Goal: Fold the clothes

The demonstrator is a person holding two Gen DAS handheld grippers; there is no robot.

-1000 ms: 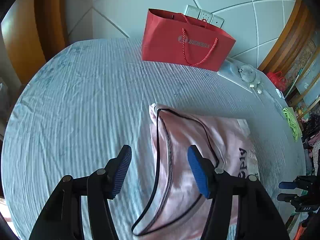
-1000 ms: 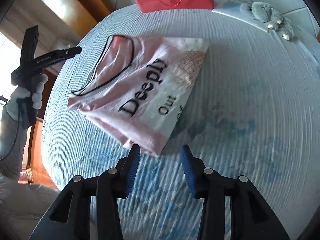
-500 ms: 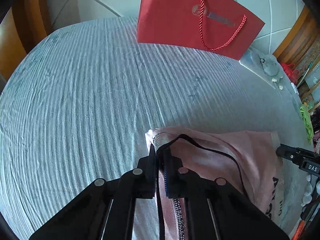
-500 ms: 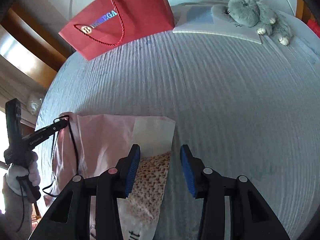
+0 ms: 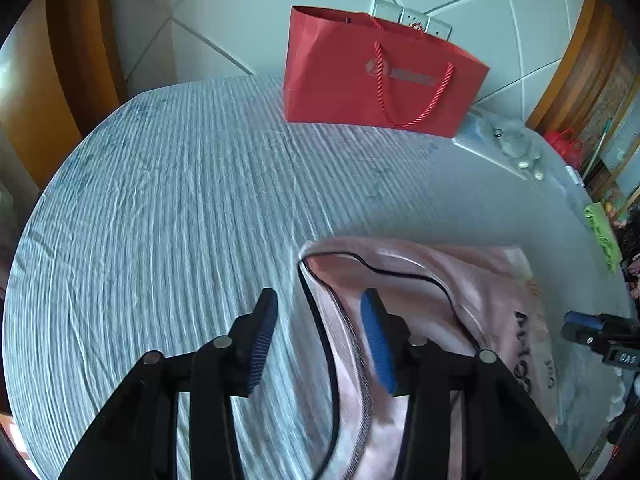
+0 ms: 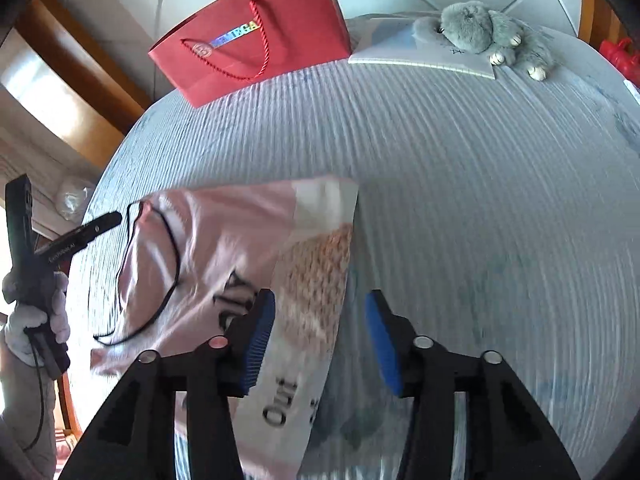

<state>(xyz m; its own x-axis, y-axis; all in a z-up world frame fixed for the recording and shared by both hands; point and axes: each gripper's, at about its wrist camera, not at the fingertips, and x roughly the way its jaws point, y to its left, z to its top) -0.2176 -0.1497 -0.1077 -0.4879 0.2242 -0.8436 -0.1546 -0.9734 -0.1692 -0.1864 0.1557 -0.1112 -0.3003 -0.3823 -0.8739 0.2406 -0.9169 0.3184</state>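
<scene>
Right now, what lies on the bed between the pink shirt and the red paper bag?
Nothing: in the left wrist view only bare striped sheet separates the pink shirt from the red paper bag. The right wrist view agrees.

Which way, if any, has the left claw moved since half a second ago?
Yes: back from the red bag, which now looks smaller. The left claw is opening, the pink shirt's collar between its jaws.

Striped bed [image 5: 180, 200] bears pink shirt [image 5: 420, 280], red bag [image 5: 372, 76], plush rabbit [image 6: 484, 32].
</scene>
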